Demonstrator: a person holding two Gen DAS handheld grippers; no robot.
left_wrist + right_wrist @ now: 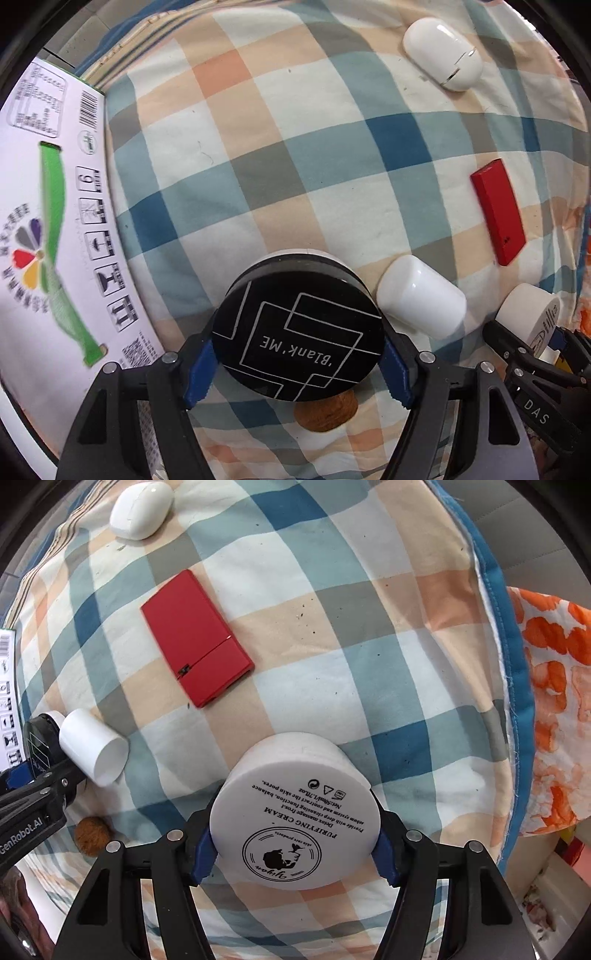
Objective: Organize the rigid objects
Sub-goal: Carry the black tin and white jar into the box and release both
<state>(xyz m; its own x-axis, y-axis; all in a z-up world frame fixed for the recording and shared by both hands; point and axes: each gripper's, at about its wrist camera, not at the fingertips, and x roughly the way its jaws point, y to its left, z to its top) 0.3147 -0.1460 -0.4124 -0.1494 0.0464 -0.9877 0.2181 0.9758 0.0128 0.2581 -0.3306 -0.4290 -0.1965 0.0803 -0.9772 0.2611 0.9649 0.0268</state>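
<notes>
Left hand-held gripper (297, 363) around black compact (297, 336) — seemingly lifted.

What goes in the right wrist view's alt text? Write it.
The right gripper clamps a white cream jar above a checked cloth. On it lie a red case, white mouse, white cylinder and walnut.

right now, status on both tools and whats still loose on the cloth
Left tool shut on black round compact. Right tool shut on white cream jar. Loose: red case, white mouse, white cup on its side, walnut.
</notes>
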